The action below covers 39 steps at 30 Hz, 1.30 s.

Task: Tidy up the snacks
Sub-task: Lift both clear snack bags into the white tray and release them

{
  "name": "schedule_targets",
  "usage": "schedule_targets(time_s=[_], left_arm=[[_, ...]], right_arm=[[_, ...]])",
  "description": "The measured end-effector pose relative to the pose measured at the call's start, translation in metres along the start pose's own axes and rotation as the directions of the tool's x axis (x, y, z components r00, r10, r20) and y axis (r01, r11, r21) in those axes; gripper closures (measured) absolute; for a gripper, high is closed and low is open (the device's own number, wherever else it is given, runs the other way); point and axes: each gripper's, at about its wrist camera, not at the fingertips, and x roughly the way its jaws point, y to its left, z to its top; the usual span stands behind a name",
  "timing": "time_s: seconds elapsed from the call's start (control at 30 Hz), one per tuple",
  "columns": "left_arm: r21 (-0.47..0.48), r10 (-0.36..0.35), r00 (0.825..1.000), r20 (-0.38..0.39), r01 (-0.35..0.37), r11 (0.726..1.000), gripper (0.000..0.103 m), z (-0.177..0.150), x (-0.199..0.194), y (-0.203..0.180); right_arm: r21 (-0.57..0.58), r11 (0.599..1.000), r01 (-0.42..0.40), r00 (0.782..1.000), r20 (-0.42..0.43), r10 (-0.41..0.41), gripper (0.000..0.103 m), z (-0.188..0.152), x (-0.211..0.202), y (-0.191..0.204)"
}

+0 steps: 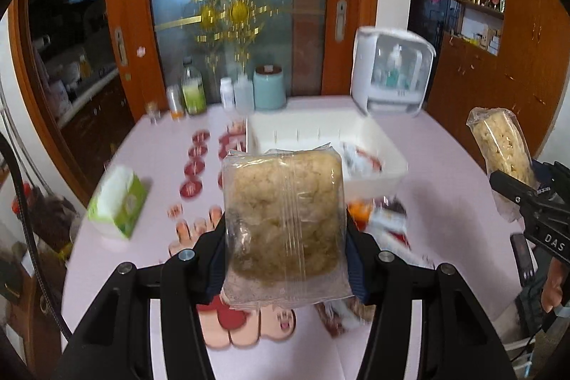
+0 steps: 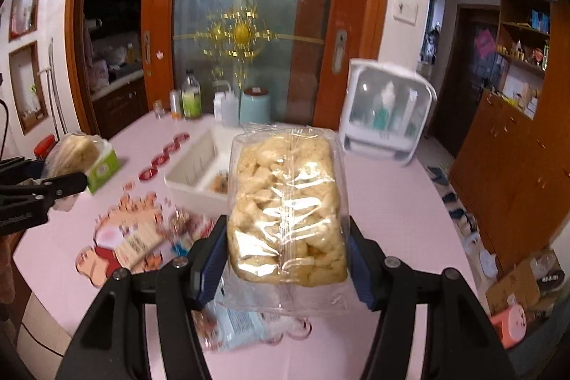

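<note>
My left gripper (image 1: pixel 285 259) is shut on a clear-wrapped brownish puffed-rice cake (image 1: pixel 283 219), held above the pink table. My right gripper (image 2: pixel 286 259) is shut on a clear-wrapped pale yellow rice cracker block (image 2: pixel 288 205), also held above the table. Each shows in the other view: the right gripper with its pack (image 1: pixel 504 155) at the right, the left gripper with its pack (image 2: pixel 73 152) at the left. A white rectangular bin (image 1: pixel 359 127) stands ahead on the table with some snack packets inside; it also shows in the right wrist view (image 2: pixel 185 173). Loose snack packets (image 1: pixel 388 219) lie below the grippers.
A green tissue box (image 1: pixel 119 202) lies at the left. Bottles (image 1: pixel 194 88) and a teal canister (image 1: pixel 269 88) stand at the table's far edge. A white appliance (image 1: pixel 392 73) stands at the back right. Red sticker shapes (image 1: pixel 196 166) mark the pink table (image 1: pixel 445 173).
</note>
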Motion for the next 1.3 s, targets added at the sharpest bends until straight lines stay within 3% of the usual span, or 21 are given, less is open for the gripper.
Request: schedule_targets(time_s=[0.17, 0.27, 0.37, 0.53, 0.67, 0.97, 1.3], left_arm=[[0.047, 0.021, 0.999, 0.034, -0.023, 0.999, 0.049, 0.042, 0.0, -0.018], [0.061, -0.001, 0.999, 0.039, -0.001, 0.998, 0.049, 0.07, 0.006, -0.03], [0.083, 0.017, 0.998, 0.067, -0.023, 0.996, 0.049, 0.094, 0.012, -0.042], [0.076, 0.028, 0.998, 0.048, -0.032, 0.997, 0.049, 0.127, 0.044, -0.053], [0.055, 0.036, 0.999, -0.005, -0.036, 0.998, 0.049, 0.143, 0.091, -0.057], [0.014, 0.041, 0.989, -0.14, -0.039, 0.999, 0.049, 0.14, 0.185, -0.049], [-0.006, 0.04, 0.967, -0.25, -0.043, 0.999, 0.049, 0.122, 0.258, -0.036]], right_arm=[[-0.009, 1.0, 0.01, 0.998, 0.056, -0.01, 0.042, 0.042, 0.002, -0.003], [0.004, 1.0, -0.012, 0.998, 0.06, 0.012, 0.042, 0.062, 0.013, -0.007], [0.029, 0.999, -0.016, 0.999, 0.05, 0.015, 0.042, 0.084, 0.028, -0.011], [0.074, 0.997, -0.016, 0.999, 0.031, 0.014, 0.042, 0.112, 0.064, -0.017], [0.094, 0.995, -0.019, 1.0, -0.008, 0.02, 0.042, 0.124, 0.098, -0.021], [0.141, 0.989, -0.038, 0.987, -0.147, 0.059, 0.042, 0.12, 0.182, -0.028], [0.172, 0.984, -0.055, 0.951, -0.291, 0.104, 0.042, 0.099, 0.26, -0.027]])
